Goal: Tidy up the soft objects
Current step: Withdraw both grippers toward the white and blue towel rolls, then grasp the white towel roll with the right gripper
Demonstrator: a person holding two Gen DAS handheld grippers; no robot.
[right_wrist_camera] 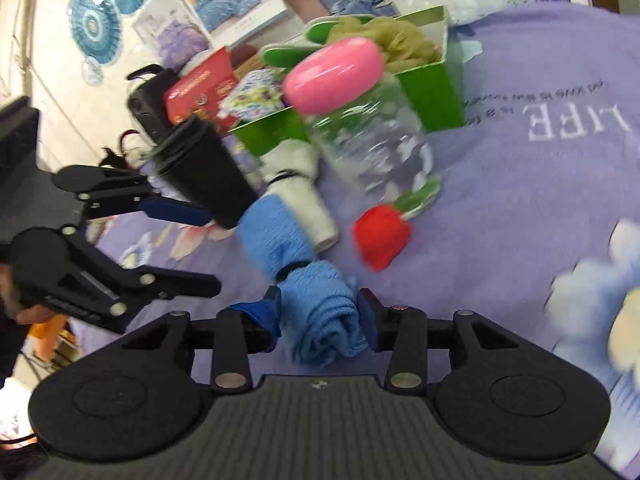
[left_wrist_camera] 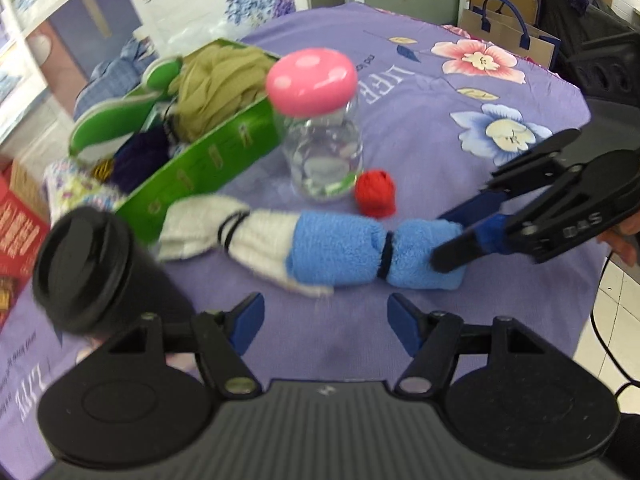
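1. My right claw (right_wrist_camera: 318, 314) has the blue end of the rolled towel (right_wrist_camera: 304, 256) between its pads, and both pads look to be touching the pile; the jaws stand narrow, about the width of the roll
2. The towel's long axis runs straight away from my right claw toward the green box (right_wrist_camera: 434, 92), so that claw sits at one end of the roll, not across its middle
3. My left claw (left_wrist_camera: 326, 320) hangs wide with nothing in it, just beside the towel's long flank near the middle; the right claw is the one on the towel
4. The towel lies on the purple flowered cloth (left_wrist_camera: 440, 120), between the black cup (left_wrist_camera: 86, 268) and the red yarn ball (left_wrist_camera: 375, 193), with the clear jar with a pink lid (left_wrist_camera: 320, 128) behind it
5. It looks plush, blue at my end and white at the far end, cinched by two black bands; I judge it would sag if lifted by one end
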